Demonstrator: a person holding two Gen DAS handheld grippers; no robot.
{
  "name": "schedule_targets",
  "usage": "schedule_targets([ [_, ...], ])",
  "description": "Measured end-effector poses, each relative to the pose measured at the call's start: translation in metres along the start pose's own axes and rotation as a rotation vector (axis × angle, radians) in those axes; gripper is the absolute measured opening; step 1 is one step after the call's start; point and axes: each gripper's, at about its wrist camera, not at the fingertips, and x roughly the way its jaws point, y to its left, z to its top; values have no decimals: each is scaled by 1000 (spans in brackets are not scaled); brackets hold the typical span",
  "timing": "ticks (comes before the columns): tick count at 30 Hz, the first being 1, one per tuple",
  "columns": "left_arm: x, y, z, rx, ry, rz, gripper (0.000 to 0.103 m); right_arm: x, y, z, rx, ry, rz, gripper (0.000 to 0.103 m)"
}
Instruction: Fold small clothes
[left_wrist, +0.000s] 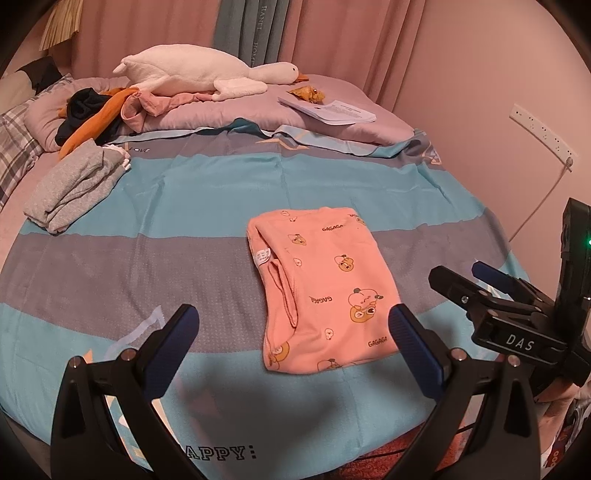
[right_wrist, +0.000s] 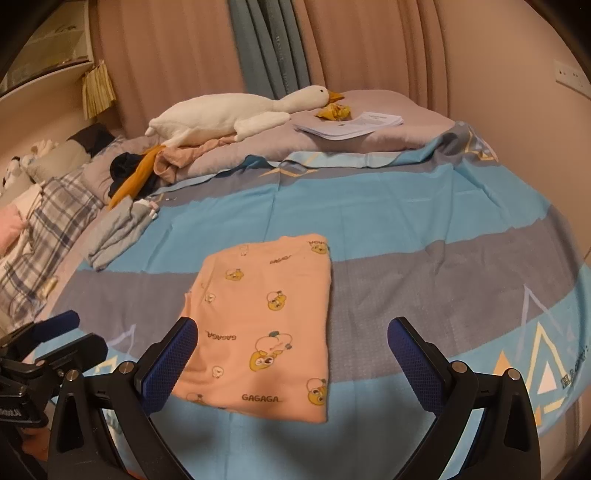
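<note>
Your left gripper (left_wrist: 293, 328) hovers low over the bedspread (left_wrist: 184, 184), jaws wide, holding nothing; your right gripper (right_wrist: 291, 341) matches it, jaws wide and empty. Between them lies the pink garment (left_wrist: 325, 284), folded into a flat rectangle, duck print up, on the grey stripe mid-bed.

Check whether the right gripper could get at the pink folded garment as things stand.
Probably yes. The right gripper hangs just in front of the pink garment, jaws wide open and empty, with nothing lying between them. The left gripper sits off to the side, also open, and does not block the way.
</note>
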Motion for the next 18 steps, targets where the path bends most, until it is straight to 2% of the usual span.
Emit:
schedule_targets([
  [18,-5,-1,2,-5,-8,-4,103,-1,-1,1,5,2,1,102],
])
